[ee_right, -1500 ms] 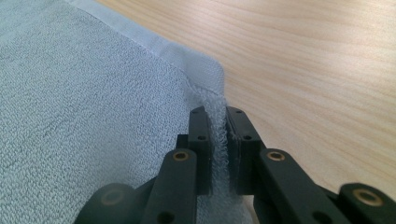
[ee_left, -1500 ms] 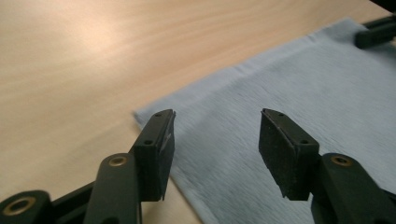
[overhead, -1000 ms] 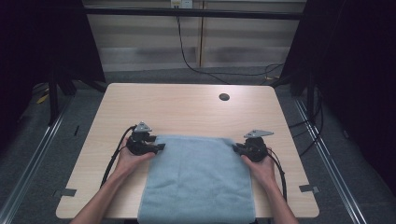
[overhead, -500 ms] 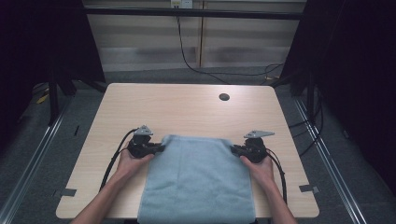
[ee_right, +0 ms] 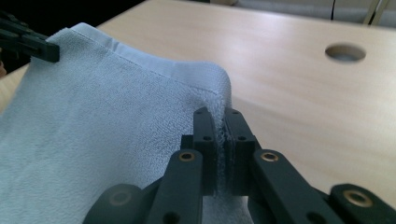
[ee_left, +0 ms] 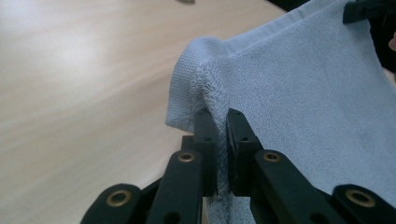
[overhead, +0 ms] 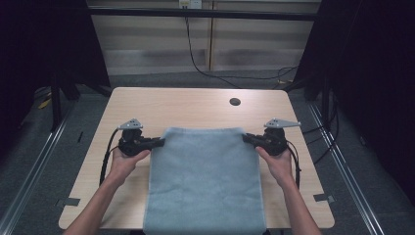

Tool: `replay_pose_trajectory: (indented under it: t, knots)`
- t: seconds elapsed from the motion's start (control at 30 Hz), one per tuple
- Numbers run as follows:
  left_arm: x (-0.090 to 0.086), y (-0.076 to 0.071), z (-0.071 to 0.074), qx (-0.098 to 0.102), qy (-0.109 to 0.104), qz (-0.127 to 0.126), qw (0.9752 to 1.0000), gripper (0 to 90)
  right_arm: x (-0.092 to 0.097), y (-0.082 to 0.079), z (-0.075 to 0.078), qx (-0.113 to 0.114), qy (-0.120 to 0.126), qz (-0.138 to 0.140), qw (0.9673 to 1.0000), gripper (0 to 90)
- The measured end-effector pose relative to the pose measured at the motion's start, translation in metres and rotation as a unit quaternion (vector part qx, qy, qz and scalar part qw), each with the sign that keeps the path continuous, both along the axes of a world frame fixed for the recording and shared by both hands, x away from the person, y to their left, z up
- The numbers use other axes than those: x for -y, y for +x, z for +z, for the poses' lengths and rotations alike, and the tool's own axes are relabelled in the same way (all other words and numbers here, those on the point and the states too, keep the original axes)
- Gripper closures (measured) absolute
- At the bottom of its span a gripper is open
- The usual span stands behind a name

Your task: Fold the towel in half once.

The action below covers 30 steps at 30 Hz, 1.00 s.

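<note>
Dark curtains surround the wooden table (overhead: 195,110), where a pale blue towel (overhead: 205,181) is spread toward 6 o'clock. Since the earlier frames, its far corners have been lifted: one is clamped by the left gripper (overhead: 157,142), one by the right gripper (overhead: 248,138). Its near hem is cut off below.

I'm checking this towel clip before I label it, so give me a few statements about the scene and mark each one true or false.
1. The left gripper is shut on a corner of the light blue towel. True.
2. The right gripper hangs open above the towel. False: it is shut on the towel's other far corner.
3. The wooden table has a round hole. True.
4. The towel is folded into a small square. False: it is spread out and overhangs the near edge.
</note>
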<state>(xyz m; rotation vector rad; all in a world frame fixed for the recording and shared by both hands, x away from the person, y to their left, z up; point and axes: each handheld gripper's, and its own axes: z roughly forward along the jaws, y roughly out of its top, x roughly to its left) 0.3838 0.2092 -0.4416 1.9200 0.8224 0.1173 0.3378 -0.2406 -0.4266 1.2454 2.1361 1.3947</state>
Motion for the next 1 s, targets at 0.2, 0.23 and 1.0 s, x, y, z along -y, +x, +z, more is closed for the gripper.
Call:
replay_pose_trajectory:
  t: [0.2,0.23,1.0]
  knots:
    - [-0.006,0.007,0.023,0.022,-0.017,0.017,0.9995,84.8,0.001,0.015,0.032,0.028,0.018,-0.001,0.9995,85.9]
    - [-0.006,0.007,0.027,0.027,-0.016,0.016,0.9994,84.9,-0.001,0.018,0.036,0.03,0.014,0.0,0.9995,85.9]
    - [-0.004,0.027,0.144,0.117,-0.043,0.046,0.9911,84.9,-0.005,0.059,0.133,0.114,0.047,-0.01,0.9923,85.9]
